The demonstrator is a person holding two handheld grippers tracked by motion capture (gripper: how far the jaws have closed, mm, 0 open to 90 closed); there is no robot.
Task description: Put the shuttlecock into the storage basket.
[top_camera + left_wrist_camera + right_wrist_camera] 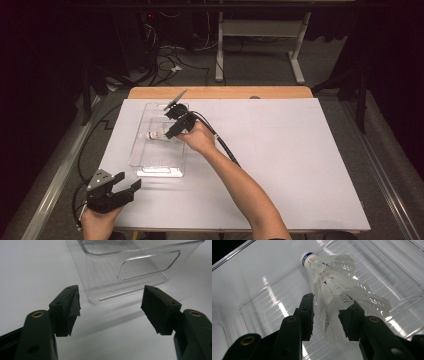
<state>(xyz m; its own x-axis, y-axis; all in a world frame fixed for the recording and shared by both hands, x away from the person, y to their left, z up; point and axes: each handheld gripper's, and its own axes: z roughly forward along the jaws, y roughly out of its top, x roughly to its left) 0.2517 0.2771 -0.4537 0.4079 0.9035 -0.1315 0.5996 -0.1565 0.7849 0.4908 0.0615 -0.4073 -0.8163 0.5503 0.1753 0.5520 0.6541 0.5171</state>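
Note:
A white plastic shuttlecock [156,134] with a blue-banded cork lies inside a clear plastic bin [159,172] at the table's left of centre. My right gripper [170,131] reaches into the bin from the right. In the right gripper view the shuttlecock [332,285] points its cork away, its skirt between the jaws of my right gripper [331,301]. The right pad touches the skirt and a thin gap shows at the left pad, so the jaws stand open around it. My left gripper [129,180] rests open and empty at the near left, facing the bin's handle wall [130,272].
A white board [280,150] covers the wooden table [220,92]. The right gripper's cable [225,147] trails along the forearm. Table legs and cables stand on the floor beyond the far edge.

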